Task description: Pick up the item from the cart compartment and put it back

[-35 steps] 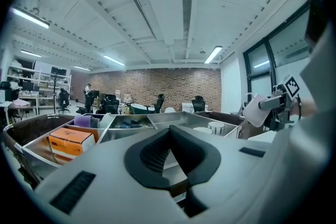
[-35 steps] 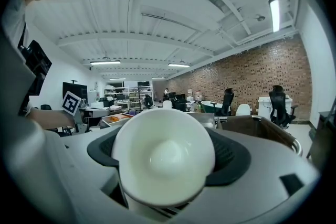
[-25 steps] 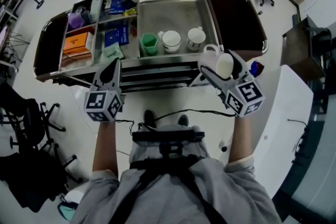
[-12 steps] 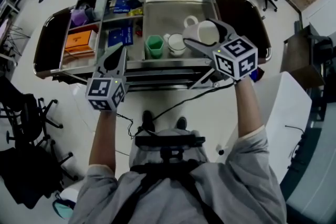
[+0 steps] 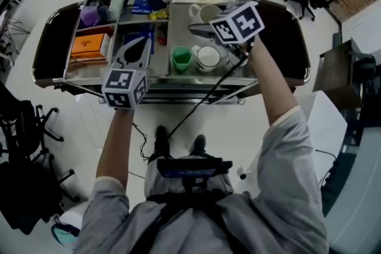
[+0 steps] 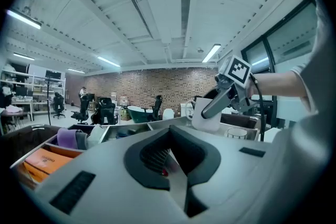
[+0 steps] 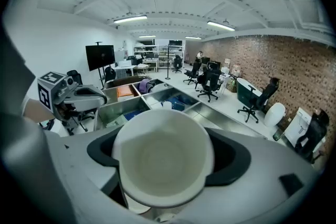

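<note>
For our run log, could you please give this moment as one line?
right gripper: shut on white ceramic mug, above steel cart's large compartment | left gripper: shut, empty

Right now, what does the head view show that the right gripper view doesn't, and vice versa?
Only the head view: the green cup standing in the big tray of the cart, and the person's torso. Only the right gripper view: the empty inside of the white mug held in the right tool, and a dark monitor. Both: the left tool and the orange box.
</note>
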`<state>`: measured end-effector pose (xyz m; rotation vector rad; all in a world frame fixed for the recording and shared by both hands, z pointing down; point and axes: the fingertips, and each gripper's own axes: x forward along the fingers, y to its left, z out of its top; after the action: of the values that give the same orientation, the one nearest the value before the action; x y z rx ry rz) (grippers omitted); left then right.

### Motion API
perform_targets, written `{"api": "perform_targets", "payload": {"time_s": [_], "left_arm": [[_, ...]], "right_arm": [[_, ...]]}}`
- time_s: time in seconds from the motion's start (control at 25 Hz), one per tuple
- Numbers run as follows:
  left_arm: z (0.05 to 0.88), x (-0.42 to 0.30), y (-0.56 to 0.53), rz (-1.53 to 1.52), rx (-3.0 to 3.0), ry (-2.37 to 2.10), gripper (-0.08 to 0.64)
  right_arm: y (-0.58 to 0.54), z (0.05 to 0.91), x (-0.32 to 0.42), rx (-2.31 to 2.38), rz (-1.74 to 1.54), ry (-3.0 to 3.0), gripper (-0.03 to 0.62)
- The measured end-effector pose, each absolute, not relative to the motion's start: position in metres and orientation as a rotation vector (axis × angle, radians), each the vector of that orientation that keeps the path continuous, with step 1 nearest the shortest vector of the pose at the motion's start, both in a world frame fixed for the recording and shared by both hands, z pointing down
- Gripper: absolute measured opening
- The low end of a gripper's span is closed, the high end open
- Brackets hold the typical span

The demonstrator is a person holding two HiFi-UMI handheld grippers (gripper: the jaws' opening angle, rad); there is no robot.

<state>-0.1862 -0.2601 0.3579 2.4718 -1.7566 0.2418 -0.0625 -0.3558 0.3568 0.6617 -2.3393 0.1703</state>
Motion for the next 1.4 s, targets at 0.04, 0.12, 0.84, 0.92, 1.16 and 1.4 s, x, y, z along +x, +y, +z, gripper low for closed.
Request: {"api": "perform_targets", "payload": {"time_s": [0.04,0.12,0.84,0.92,1.16,1.4], "left_arm": [[0.359,-0.187,-0.266,0.241,2.470,-1.756,0.000],[0.362,-0.189,-0.276,0.245,2.466,-1.756,0.000],[0.388,-0.205,-0.298,0.268,2.412,-1.760,0.000],[0.390,-0.206,-0.298,0.266,2.406,-1.761,0.000],[0.393,-0.208,-0.298,0.260,2.399,-1.765,0.000],[0.397,-0.209,-0.298,0.260,2.389,-1.761,0.000]], "right_arm": [[-0.363,0.364,-0.069,0.648,0.182,-2.317,0.457],[-0.375,0.379,-0.082,0.623,0.205,-2.274,0.457],[-0.412,0.478,-0.113,0.501,0.238,-2.037,0.457],[-0.410,0.485,-0.114,0.479,0.218,-2.013,0.457],[-0.405,0.497,-0.117,0.432,0.168,-1.981,0.459],[-0.401,0.503,-0.115,0.399,0.133,-1.966,0.460]]}}
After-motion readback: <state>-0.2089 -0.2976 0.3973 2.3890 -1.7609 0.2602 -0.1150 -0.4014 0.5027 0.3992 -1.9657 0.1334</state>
